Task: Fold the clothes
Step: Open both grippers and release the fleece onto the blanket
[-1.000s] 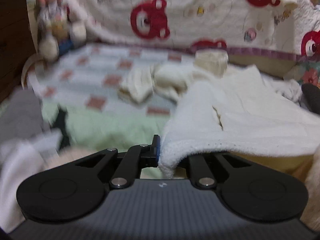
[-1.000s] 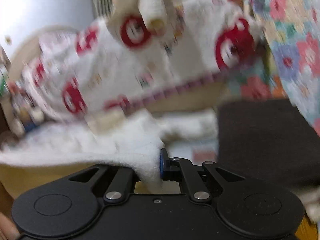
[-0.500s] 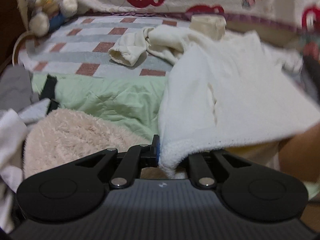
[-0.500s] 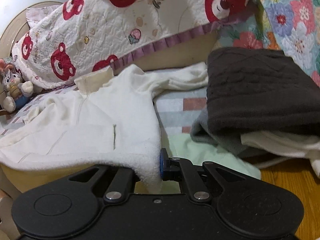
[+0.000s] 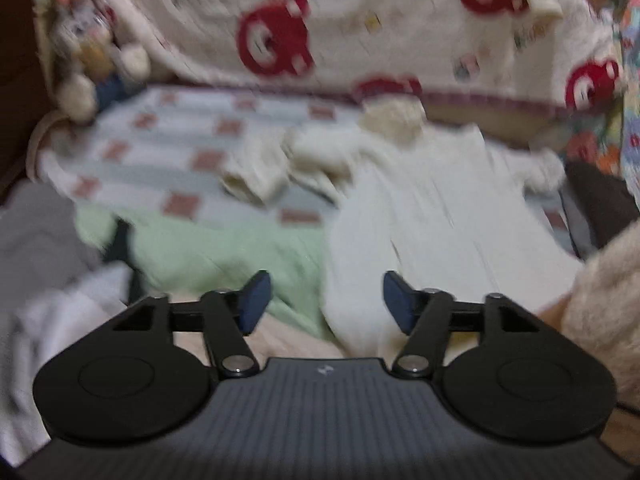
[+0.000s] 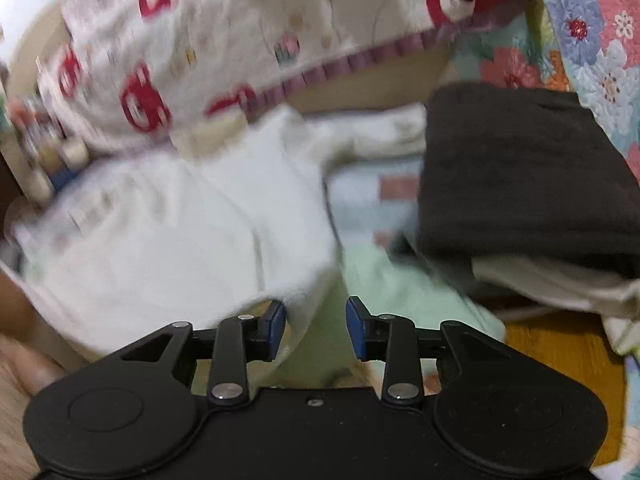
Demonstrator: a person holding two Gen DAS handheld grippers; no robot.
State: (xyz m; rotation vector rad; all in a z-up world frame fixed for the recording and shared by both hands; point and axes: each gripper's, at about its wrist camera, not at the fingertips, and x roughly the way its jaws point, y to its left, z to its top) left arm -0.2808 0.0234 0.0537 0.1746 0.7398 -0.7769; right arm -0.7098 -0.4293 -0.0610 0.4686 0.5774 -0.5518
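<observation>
A cream fleece sweater (image 5: 432, 216) lies spread on the bed, its hem hanging over the near edge and one sleeve (image 5: 256, 176) bunched up to the left. My left gripper (image 5: 324, 300) stands open, the hem's left corner lying loose between its blue pads. In the right wrist view the same sweater (image 6: 192, 216) fills the left half. My right gripper (image 6: 316, 326) is open too, with the hem's right corner just in front of its left pad (image 6: 276, 326). Both views are blurred.
A folded dark brown garment (image 6: 520, 176) sits on a pile at the right. A bear-print quilt (image 5: 360, 28) hangs behind, with a soft toy (image 5: 88, 60) at the far left. A green blanket (image 5: 224, 248) and grey and white clothes (image 5: 36, 264) lie near the front left.
Both grippers have opened and let go of the sweater's hem, which now rests on the bed. Both cameras are moving, blurring the views.
</observation>
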